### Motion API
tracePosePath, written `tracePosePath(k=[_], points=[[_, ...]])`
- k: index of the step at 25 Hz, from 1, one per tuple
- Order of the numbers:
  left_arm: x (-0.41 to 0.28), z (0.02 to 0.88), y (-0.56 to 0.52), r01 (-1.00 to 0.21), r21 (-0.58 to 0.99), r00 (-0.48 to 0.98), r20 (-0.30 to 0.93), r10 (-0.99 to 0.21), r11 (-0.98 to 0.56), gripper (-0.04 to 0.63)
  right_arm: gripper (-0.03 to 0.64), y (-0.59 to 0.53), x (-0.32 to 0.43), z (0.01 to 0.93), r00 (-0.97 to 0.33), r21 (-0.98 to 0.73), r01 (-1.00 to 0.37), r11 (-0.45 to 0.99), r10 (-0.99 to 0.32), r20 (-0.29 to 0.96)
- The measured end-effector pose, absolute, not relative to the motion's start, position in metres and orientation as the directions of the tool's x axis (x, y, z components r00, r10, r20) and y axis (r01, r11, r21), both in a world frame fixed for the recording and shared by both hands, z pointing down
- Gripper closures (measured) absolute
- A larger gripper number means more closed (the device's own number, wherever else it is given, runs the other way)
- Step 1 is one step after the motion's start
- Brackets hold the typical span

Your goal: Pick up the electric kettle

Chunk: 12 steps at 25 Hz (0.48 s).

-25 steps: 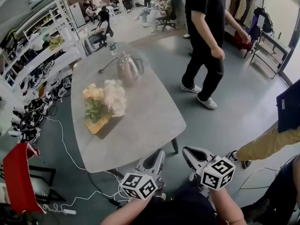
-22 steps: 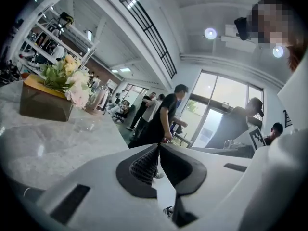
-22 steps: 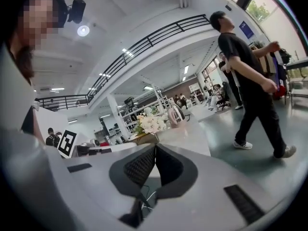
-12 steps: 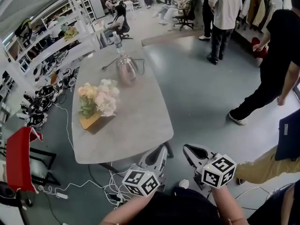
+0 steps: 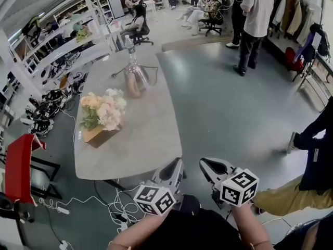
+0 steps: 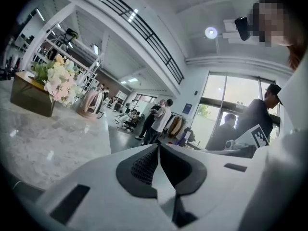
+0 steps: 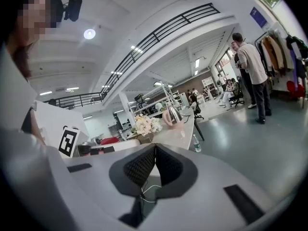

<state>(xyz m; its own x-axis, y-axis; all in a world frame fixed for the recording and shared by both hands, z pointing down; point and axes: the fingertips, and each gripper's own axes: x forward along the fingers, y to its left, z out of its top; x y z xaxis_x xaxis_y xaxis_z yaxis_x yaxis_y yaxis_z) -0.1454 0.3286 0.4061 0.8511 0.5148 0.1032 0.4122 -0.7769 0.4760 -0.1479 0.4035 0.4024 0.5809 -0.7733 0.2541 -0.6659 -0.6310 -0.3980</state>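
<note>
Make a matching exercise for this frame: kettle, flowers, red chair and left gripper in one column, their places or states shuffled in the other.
Things:
1. kettle
2. flowers
3. red chair
4. left gripper

Places or states:
a. shut, nothing between its jaws
b. on the floor, left of the table
c. at the table's far end
d. on the table's left side, about halfway along

Pairs: 1-c, 2-d, 3-b, 4-a

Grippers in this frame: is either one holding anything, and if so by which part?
Nothing is held. The left gripper and right gripper are both shut and empty; the kettle stands untouched at the far end of the table.
</note>
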Motion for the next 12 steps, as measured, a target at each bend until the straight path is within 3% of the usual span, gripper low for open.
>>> tracePosePath(k=[12], points=[[-0.080, 0.424, 0.335, 0.375, 0.478, 0.869, 0.118, 0.481, -0.794, 0.577, 0.611, 0.410, -0.084, 0.419, 0.546, -0.405, -0.680, -0.612, -0.790, 0.277]])
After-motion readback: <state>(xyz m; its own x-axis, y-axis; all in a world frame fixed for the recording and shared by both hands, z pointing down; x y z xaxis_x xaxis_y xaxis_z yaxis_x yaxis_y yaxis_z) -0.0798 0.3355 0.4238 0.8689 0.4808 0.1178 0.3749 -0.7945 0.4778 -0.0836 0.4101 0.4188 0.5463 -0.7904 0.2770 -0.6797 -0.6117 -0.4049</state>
